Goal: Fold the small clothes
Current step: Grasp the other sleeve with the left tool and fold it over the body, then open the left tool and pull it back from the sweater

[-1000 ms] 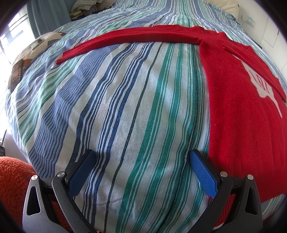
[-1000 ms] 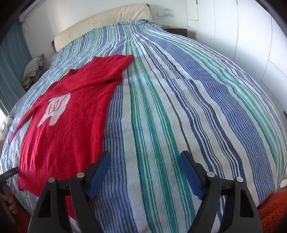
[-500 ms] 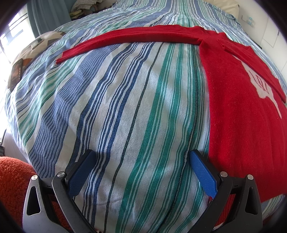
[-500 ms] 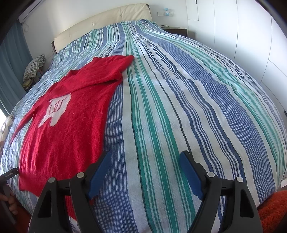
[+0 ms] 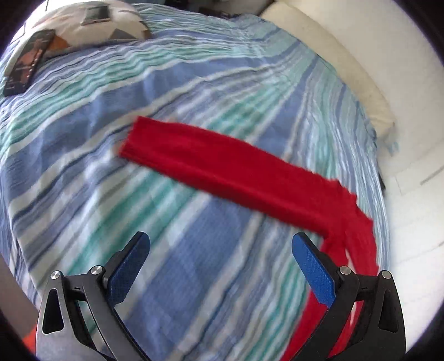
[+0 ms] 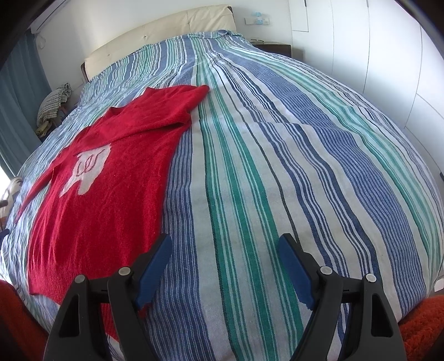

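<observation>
A red knit sweater with a white emblem lies flat on the striped bed, left of centre in the right wrist view. Its far sleeve is folded up toward the headboard. In the blurred left wrist view the sweater's other sleeve stretches flat across the bedspread, cuff at the left. My left gripper hovers open above the bedspread just short of that sleeve, nothing between its blue pads. Over the bed's near edge my right gripper stands open and empty, its left pad just above the sweater's hem corner.
The striped bedspread covers the whole bed up to a cream headboard. A patterned pillow with a dark flat object beside it lies past the sleeve cuff. White wardrobe doors stand at the right; orange carpet shows below.
The left gripper has swung and rolled up the bed, so the sleeve now lies straight ahead of it and the sweater's body has left its view. The right gripper has not moved.
</observation>
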The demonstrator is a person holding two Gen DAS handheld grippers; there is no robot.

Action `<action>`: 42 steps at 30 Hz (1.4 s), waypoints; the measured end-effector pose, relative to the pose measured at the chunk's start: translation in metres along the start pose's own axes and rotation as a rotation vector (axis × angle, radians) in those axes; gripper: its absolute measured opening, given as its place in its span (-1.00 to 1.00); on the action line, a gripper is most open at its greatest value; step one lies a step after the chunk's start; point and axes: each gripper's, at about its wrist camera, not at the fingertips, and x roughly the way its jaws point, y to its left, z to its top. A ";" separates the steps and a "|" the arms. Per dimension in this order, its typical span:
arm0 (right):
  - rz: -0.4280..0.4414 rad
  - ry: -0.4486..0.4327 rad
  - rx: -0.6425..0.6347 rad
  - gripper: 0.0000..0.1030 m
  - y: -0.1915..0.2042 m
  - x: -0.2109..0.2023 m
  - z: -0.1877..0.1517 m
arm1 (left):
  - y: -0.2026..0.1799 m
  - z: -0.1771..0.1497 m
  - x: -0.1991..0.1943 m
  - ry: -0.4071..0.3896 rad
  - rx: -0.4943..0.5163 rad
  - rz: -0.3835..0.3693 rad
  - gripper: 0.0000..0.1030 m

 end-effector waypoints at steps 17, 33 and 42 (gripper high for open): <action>0.009 0.017 -0.007 0.60 0.006 0.008 0.001 | 0.049 0.060 0.065 0.001 -0.267 0.013 -0.94; 0.102 -0.005 0.083 0.60 -0.006 -0.004 0.007 | -0.380 -0.039 -0.031 -0.085 0.646 -0.337 -0.94; 0.113 -0.013 0.126 0.60 -0.017 -0.006 0.010 | -0.400 -0.216 0.069 0.159 0.916 -0.110 0.60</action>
